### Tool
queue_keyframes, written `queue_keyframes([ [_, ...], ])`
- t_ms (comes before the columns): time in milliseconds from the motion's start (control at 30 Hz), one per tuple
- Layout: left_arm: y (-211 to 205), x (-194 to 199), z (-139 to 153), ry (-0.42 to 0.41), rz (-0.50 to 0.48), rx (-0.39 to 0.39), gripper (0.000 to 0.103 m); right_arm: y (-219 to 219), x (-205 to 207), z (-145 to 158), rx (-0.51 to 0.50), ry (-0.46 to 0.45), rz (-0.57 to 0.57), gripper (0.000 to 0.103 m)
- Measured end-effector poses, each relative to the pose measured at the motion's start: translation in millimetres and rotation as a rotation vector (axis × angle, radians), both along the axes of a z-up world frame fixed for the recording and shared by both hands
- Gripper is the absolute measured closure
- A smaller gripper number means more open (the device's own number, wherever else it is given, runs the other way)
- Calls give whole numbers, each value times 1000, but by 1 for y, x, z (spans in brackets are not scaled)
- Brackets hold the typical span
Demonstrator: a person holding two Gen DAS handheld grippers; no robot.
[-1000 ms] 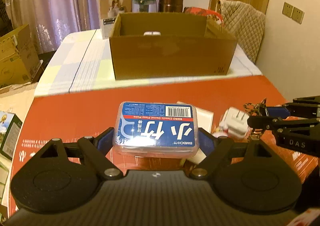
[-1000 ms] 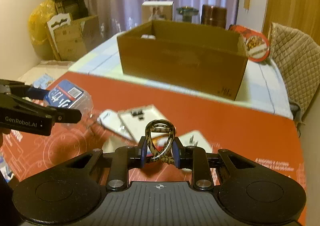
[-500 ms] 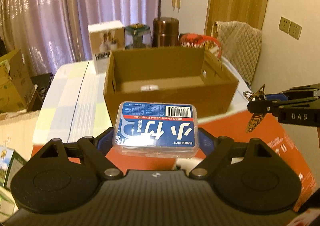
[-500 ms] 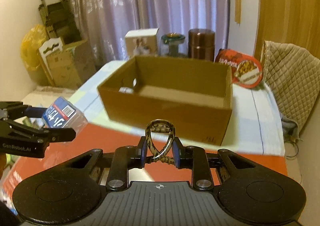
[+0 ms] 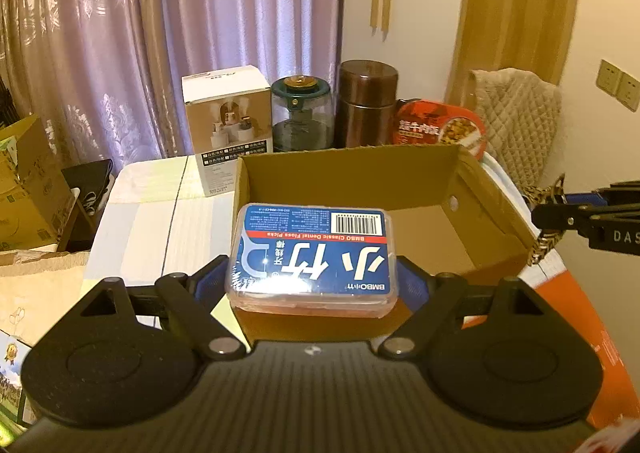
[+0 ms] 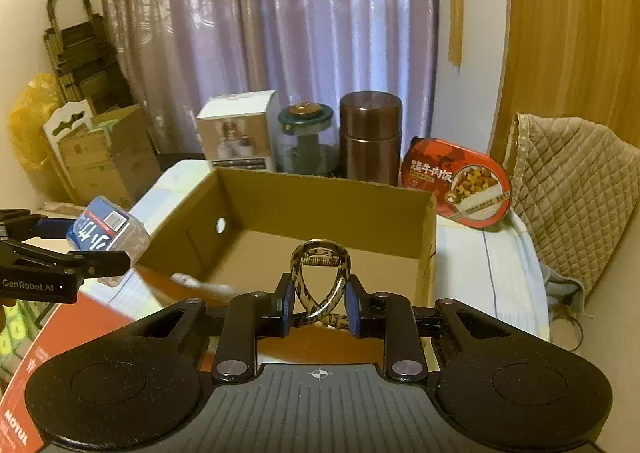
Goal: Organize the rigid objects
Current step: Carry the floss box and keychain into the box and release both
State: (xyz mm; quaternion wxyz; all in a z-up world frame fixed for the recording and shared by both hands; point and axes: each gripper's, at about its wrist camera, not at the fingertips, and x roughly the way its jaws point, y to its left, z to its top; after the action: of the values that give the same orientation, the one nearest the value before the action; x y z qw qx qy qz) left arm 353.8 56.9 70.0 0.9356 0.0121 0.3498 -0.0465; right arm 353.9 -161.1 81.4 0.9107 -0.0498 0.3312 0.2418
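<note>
My left gripper (image 5: 314, 285) is shut on a clear dental floss pick box with a blue label (image 5: 314, 253), held over the near wall of an open cardboard box (image 5: 480, 189). My right gripper (image 6: 318, 307) is shut on a leopard-pattern hair claw clip (image 6: 320, 281), held above the near edge of the same cardboard box (image 6: 426, 237). The right gripper with the clip (image 5: 546, 241) shows at the right of the left wrist view. The left gripper with the floss box (image 6: 102, 231) shows at the left of the right wrist view. A small white object (image 6: 192, 281) lies inside the box.
Behind the cardboard box stand a white product box (image 5: 226, 133), a glass jar (image 5: 302, 117), a brown canister (image 5: 368, 105) and a red food bowl (image 5: 438, 129). A quilted chair back (image 6: 576, 189) is at the right. Cardboard cartons (image 6: 104, 153) stand on the floor at left.
Both grippers have risen and moved forward from the red mat to the cardboard box, each keeping its object. The box interior now shows from above.
</note>
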Motion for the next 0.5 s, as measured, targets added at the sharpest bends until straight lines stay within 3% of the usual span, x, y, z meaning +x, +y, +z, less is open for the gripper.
queue_keyframes([
  [500, 8, 49, -31, 39, 29, -38, 20, 5, 53, -30, 0, 53, -71, 80],
])
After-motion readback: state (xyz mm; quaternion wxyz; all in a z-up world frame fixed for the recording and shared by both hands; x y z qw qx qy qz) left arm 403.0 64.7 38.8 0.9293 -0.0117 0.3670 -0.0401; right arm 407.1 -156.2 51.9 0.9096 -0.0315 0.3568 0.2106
